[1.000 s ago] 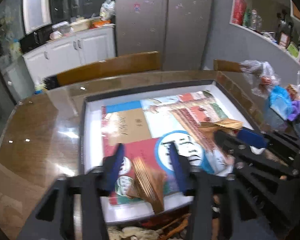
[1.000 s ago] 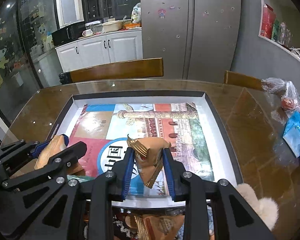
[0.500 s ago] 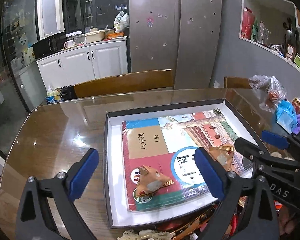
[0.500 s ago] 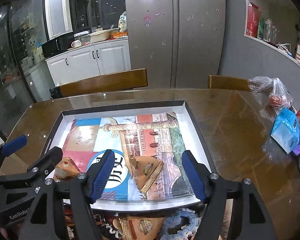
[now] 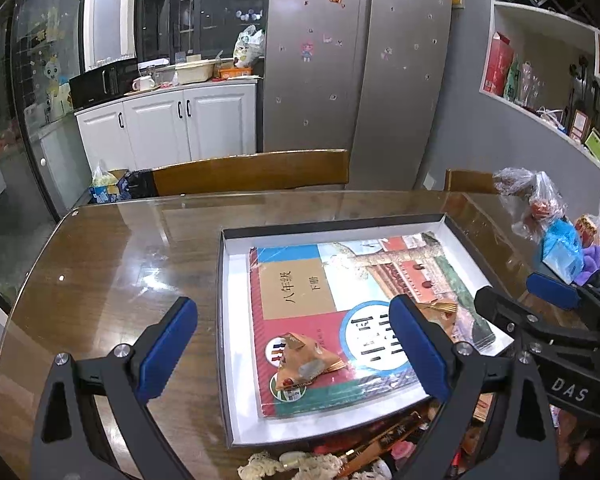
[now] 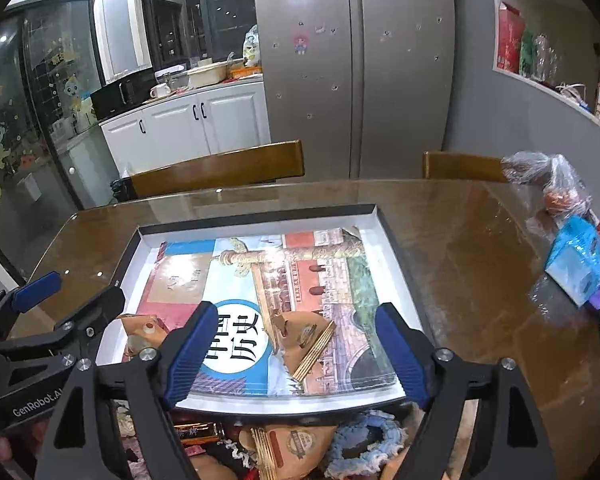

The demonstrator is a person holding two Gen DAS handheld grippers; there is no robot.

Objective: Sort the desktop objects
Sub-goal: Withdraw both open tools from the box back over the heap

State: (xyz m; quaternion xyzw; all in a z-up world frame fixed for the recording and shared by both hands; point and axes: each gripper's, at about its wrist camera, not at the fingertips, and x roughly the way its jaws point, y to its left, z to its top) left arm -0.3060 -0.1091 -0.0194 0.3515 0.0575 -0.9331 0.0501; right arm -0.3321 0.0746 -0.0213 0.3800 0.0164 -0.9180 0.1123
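Brown packets [image 5: 306,362] [image 6: 306,338] lie on the book [image 5: 352,320], each between released, spread fingers [image 5: 418,350] [image 6: 190,352].

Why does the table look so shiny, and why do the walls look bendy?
Left wrist view: room lights bounce off the glassy table, making bright glare spots. Right wrist view: same shine on the table; the fisheye lens curves the shelf and darkens corners.

I see two brown triangular snack packets lying flat on the history textbook [image 5: 352,308]: the left packet [image 5: 306,362] on its near red corner, the right packet [image 6: 306,338] beside the blue circle. The textbook lies face up inside the shallow white tray [image 5: 236,320].
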